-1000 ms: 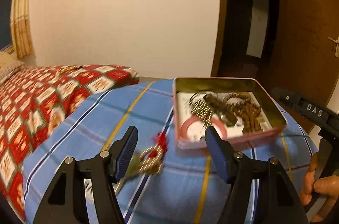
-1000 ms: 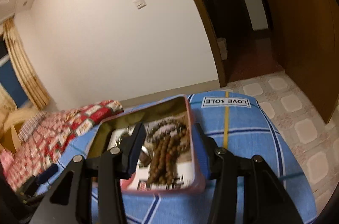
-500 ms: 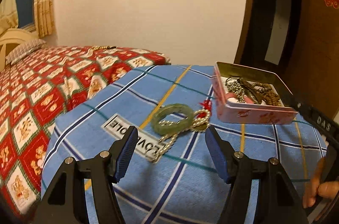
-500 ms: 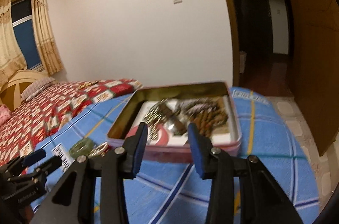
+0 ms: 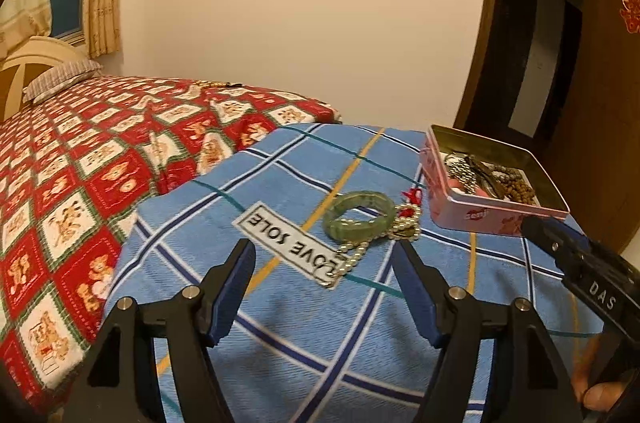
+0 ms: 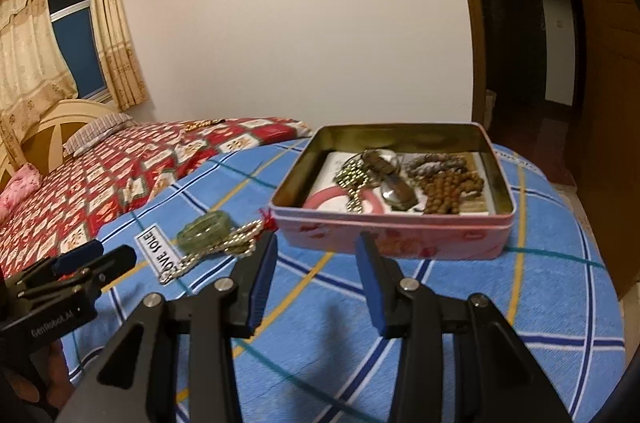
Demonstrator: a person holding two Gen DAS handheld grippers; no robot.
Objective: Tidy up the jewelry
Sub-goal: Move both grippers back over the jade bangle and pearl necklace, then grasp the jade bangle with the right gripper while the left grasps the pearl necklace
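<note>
Two handheld grippers hover over a blue plaid cloth (image 5: 280, 351), both empty. The left gripper (image 5: 324, 275), jaws wide, faces a green jade bangle (image 5: 357, 213) tangled with a gold bead chain (image 5: 360, 249), probably lined up as the next pick. The right gripper (image 6: 316, 259), jaws moderately open, faces the pink tin (image 6: 396, 229) holding wooden beads (image 6: 450, 189). The cloth reads "LOVE SOLE"; the gripper bodies read "DAS" and "GenRobot.AI".

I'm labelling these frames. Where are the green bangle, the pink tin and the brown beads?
green bangle (image 5: 352, 226): left wrist view, near side of the ring.
pink tin (image 6: 400, 237): right wrist view, front wall.
brown beads (image 6: 450, 190): right wrist view, middle of the pile in the tin.
</note>
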